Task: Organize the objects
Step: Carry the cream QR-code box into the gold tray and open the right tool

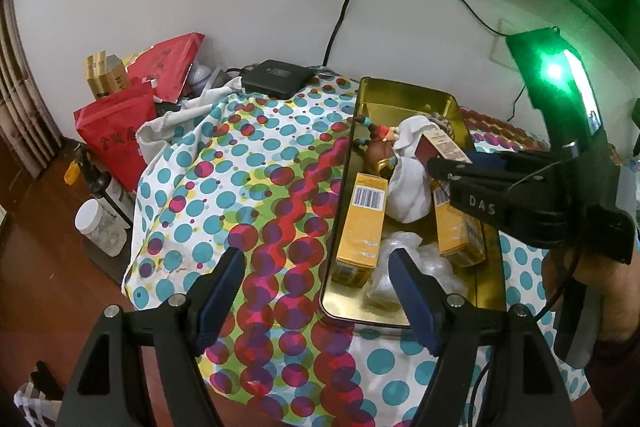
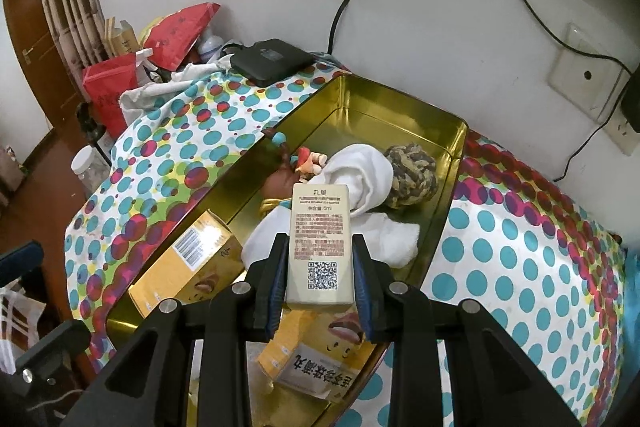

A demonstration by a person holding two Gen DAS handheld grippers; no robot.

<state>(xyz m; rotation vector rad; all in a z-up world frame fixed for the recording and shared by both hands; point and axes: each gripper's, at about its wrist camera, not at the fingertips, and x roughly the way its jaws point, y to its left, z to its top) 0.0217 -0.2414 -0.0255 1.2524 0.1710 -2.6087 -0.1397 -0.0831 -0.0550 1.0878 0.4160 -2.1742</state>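
The right tool [image 2: 319,279] holds one small cream carton [image 2: 321,245] between its two fingers, clamped on both long sides, above the gold tin tray [image 2: 402,99]. The tray lies on the surface, which is covered with a dotted cloth [image 2: 516,247]. Inside the tray I count two yellow boxes: one with a barcode [image 1: 360,227] near the left wall, and another one [image 1: 458,231] on the right side. There are also one white cloth [image 2: 360,167], one camouflage bundle [image 2: 412,169], one small figurine [image 2: 310,159] and one piece of crumpled clear plastic [image 1: 404,247]. The left tool [image 1: 316,291] is wide open and holds nothing; it hovers over the near end of the tray. Behind the tray, one black box [image 1: 278,77] lies near the wall, and two red bags [image 1: 120,139] stand at the left.
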